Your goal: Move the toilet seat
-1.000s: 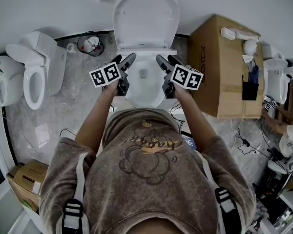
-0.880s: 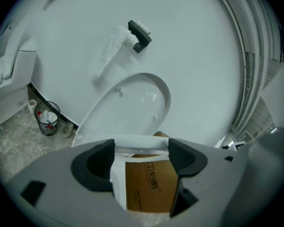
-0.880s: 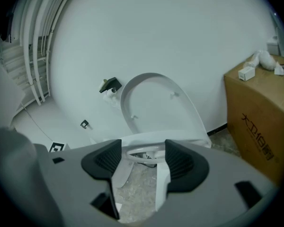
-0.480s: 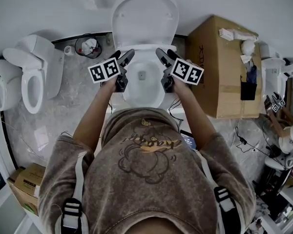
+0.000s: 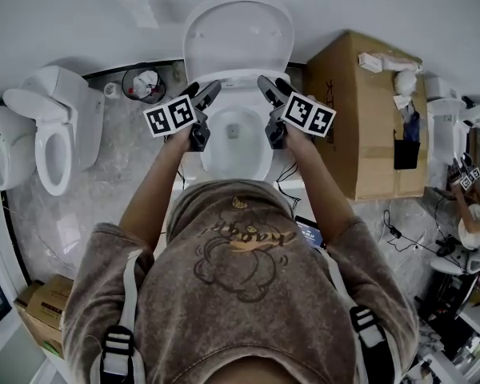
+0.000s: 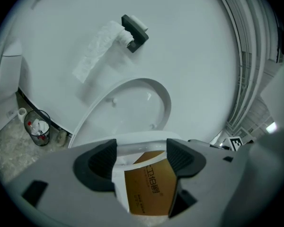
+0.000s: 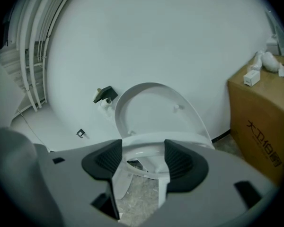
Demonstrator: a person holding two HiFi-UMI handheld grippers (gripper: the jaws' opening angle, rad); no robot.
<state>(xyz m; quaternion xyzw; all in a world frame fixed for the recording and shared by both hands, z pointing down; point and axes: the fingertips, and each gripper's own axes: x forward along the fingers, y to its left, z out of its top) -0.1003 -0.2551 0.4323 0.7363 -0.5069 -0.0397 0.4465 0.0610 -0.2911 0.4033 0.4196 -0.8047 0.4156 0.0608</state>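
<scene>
In the head view the toilet seat [image 5: 238,34] stands raised against the wall behind the bowl [image 5: 260,157]. Your left gripper [image 5: 205,93] and right gripper [image 5: 272,86] hover over the bowl's rear edge, touching nothing, so I judge the move done if raising was meant and not yet begun if lowering. Against the earlier frame, both grippers have drifted only slightly toward the wall. In the left gripper view the jaws stand apart, having just closed a little, with nothing between the pads; only the cardboard box [image 6: 149,188] shows beyond them and the seat above. In the right gripper view the jaws are likewise spread and empty, with the upright seat straight ahead.
</scene>
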